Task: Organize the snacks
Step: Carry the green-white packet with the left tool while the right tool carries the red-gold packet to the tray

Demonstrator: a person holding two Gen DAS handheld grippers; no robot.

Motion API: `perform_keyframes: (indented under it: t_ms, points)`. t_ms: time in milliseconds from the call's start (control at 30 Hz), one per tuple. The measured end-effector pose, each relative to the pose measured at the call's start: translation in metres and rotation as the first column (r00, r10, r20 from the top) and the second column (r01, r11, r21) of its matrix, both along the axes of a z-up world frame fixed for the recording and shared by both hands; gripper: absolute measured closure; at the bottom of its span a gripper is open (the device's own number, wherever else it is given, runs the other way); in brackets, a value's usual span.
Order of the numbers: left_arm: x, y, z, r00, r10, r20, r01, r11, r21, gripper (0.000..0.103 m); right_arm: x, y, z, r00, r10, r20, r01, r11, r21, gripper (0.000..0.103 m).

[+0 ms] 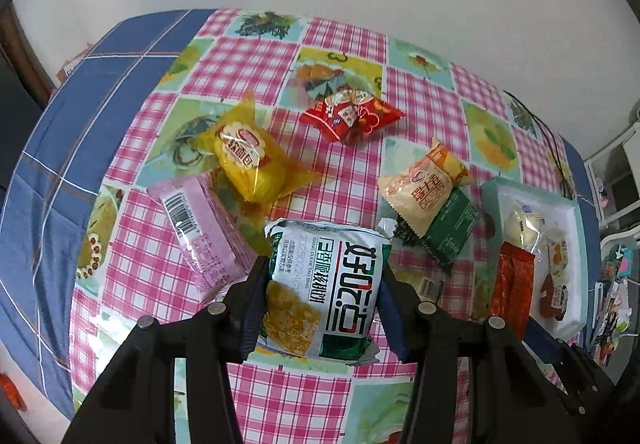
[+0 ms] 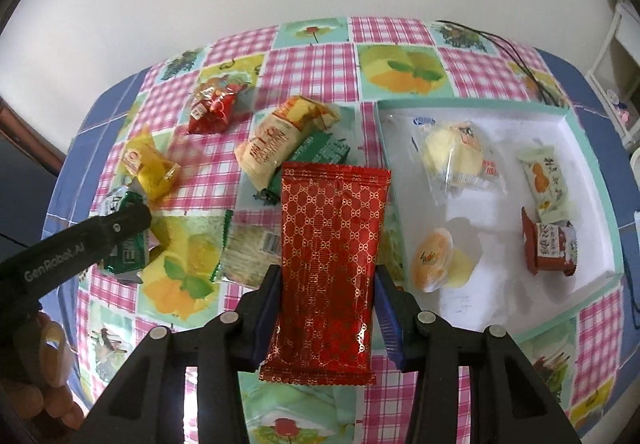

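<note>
Left gripper [image 1: 320, 308]: its fingers are narrow and press on both sides of the white-green pack [image 1: 326, 284], holding it above the tablecloth [image 1: 280, 384].
Right gripper [image 2: 326, 308]: its fingers are narrow and clamp the red foil pack [image 2: 326, 264] at its lower half; the pack stands upright between them, above the cloth.
Tray [image 2: 592, 164]: white inside with a pale green rim, it lies on the right part of the cloth, just beside the red foil pack in the right wrist view.
In the tray: a clear bag with a pale bun [image 2: 456, 160], a jelly cup [image 2: 434, 260], a small light green pack [image 2: 546, 180] and a red-brown pack [image 2: 550, 244].
On the cloth: a yellow bread pack [image 1: 250, 160], a pink pack [image 1: 204, 240] with a barcode, a red candy bag [image 1: 348, 116], and a beige pack [image 1: 424, 184] that lies on a dark green pack [image 1: 452, 232].
Hand [image 2: 48, 376]: seen at the lower left of the right wrist view, under the left gripper's body.
</note>
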State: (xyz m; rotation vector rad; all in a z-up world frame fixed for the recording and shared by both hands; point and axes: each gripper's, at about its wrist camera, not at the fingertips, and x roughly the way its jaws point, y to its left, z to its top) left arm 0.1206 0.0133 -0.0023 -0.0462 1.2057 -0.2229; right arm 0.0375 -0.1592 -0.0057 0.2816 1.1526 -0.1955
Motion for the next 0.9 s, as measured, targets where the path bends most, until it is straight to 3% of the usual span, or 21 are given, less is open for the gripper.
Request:
perform_keyframes:
  t_ms: [400, 633, 900]
  points:
    - [-0.009, -0.027, 0.001, 1.000, -0.021, 0.005, 0.021, 1.000, -0.015, 0.051, -0.005, -0.015, -0.007, 1.000, -0.008, 0.000, 0.008, 1.000, -0.013, 0.056]
    - [-0.030, -0.078, 0.001, 0.993, -0.118, 0.017, 0.118, 0.993, 0.020, 0.051, -0.025, -0.065, -0.012, 0.996, -0.088, -0.009, 0.087, 0.995, -0.038, 0.056]
    - [-0.060, -0.148, -0.004, 0.963, -0.269, 0.025, 0.267, 0.962, 0.059, 0.051, -0.061, -0.142, -0.015, 0.970, -0.241, 0.022, 0.241, 0.970, -0.024, 0.055]
